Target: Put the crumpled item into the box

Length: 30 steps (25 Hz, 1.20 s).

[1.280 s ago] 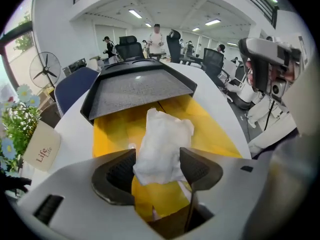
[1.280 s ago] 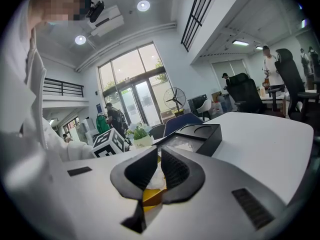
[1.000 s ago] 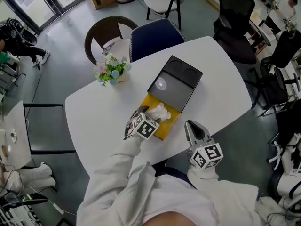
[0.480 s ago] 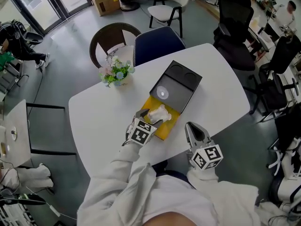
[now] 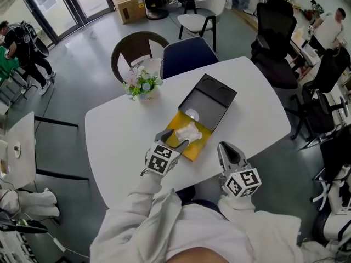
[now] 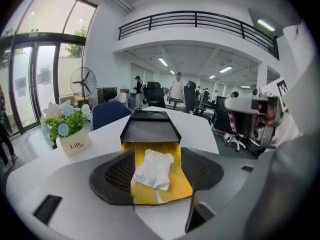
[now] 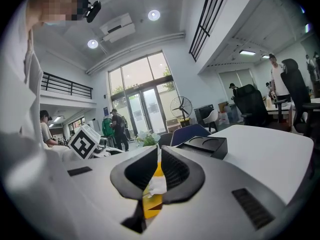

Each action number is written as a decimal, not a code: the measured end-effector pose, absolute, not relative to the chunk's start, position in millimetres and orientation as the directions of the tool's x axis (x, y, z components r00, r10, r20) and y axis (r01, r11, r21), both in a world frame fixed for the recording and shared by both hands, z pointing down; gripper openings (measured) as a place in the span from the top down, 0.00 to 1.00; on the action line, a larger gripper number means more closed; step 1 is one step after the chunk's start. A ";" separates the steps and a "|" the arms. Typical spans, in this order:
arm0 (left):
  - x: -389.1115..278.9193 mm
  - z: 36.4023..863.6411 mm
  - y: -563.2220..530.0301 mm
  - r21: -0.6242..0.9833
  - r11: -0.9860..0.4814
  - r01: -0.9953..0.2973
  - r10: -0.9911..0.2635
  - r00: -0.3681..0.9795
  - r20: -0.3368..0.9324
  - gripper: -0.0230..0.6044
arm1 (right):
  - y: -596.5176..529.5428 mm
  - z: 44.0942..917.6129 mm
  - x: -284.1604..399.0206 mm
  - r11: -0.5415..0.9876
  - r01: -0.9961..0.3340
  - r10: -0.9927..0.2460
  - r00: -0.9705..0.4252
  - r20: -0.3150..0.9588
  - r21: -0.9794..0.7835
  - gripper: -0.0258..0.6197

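Upper left of head view: flower pot (image 5: pixel 143 86) on white worktop (image 5: pixel 118 141). Centre: my left gripper (image 5: pixel 171 139) at near edge of box (image 5: pixel 193 150) — jaws wide apart, closing, not pressing crumpled item (image 5: pixel 188 131). Item lies inside on yellow floor, showing between jaws. Black lid (image 5: pixel 208 95) open behind. Lower right: my right gripper (image 5: pixel 227 148) near worktop edge — jaws nearly together, empty.

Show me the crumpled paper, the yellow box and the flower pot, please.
crumpled paper (image 6: pixel 154 168): left gripper view, its middle.
yellow box (image 6: pixel 174 194): left gripper view, bare floor beside the paper.
flower pot (image 6: pixel 75 142): left gripper view, its lettered front.
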State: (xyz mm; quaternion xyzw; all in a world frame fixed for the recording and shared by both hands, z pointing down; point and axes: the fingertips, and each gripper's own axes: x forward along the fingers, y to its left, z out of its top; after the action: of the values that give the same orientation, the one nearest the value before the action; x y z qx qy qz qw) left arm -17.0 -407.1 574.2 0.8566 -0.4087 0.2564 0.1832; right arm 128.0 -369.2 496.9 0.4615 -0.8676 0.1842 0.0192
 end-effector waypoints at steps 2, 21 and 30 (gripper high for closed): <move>-20.8 561.6 -403.5 0.122 -0.584 -0.802 -0.635 0.546 0.546 0.51 | -366.4 496.2 126.8 0.507 -0.806 -0.794 -0.575 0.199 -0.307 0.89; -77.0 464.1 -363.1 0.128 -0.527 -0.840 -0.817 0.542 0.196 0.93 | -364.8 451.9 104.5 0.610 -0.766 -0.757 -0.639 0.137 -0.202 0.89; -84.4 451.3 -350.7 0.123 -0.550 -0.826 -0.813 0.563 0.147 0.94 | -365.0 446.9 97.2 0.680 -0.716 -0.703 -0.698 0.138 -0.157 0.90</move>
State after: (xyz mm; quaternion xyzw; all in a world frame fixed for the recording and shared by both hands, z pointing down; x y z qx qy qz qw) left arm -84.4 -350.7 451.3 0.8795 -0.4661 0.0365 0.0890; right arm 97.2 -365.0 446.9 0.3874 -0.9159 0.0995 0.0330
